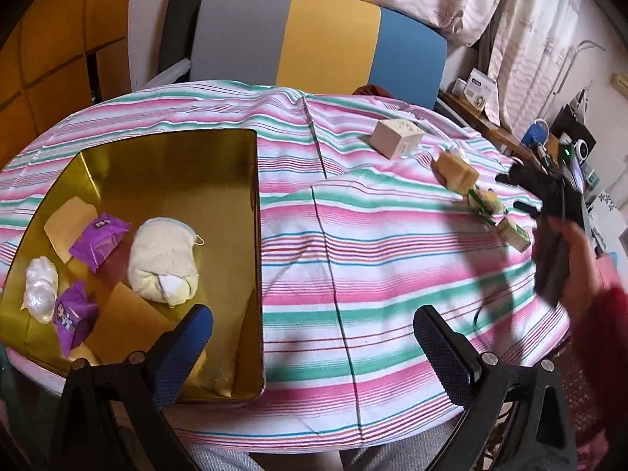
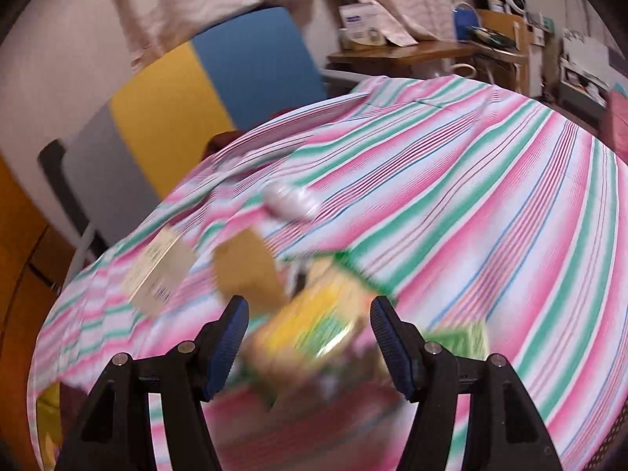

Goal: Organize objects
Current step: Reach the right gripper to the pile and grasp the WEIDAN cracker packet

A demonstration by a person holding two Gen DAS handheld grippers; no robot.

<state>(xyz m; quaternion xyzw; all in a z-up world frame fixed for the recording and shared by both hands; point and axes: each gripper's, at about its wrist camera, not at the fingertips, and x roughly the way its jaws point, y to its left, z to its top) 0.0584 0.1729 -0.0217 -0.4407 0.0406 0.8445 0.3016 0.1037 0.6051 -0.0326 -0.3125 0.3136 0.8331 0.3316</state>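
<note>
A gold tin tray [image 1: 251, 235] sits on the left of the striped tablecloth [image 1: 392, 259]. In it lie a white cloth bundle [image 1: 163, 259], two purple packets [image 1: 98, 241], a white plastic bag [image 1: 39, 286] and yellow slabs [image 1: 64, 221]. My left gripper [image 1: 314, 345] hangs open beside the tray's near right corner, holding nothing. On the right lie a white box [image 1: 396, 137], a tan block [image 1: 457, 170], a yellow-green packet [image 2: 314, 329] and a small green box [image 2: 459, 341]. My right gripper [image 2: 312, 347] is open just above the packet, in a blurred view.
A grey, yellow and blue chair back [image 1: 314, 35] stands behind the table. A hand with a red sleeve [image 1: 600, 314] holds the right gripper at the table's right edge. A cluttered wooden desk [image 2: 412, 53] lies beyond. A small white crumpled thing [image 2: 290, 200] rests mid-table.
</note>
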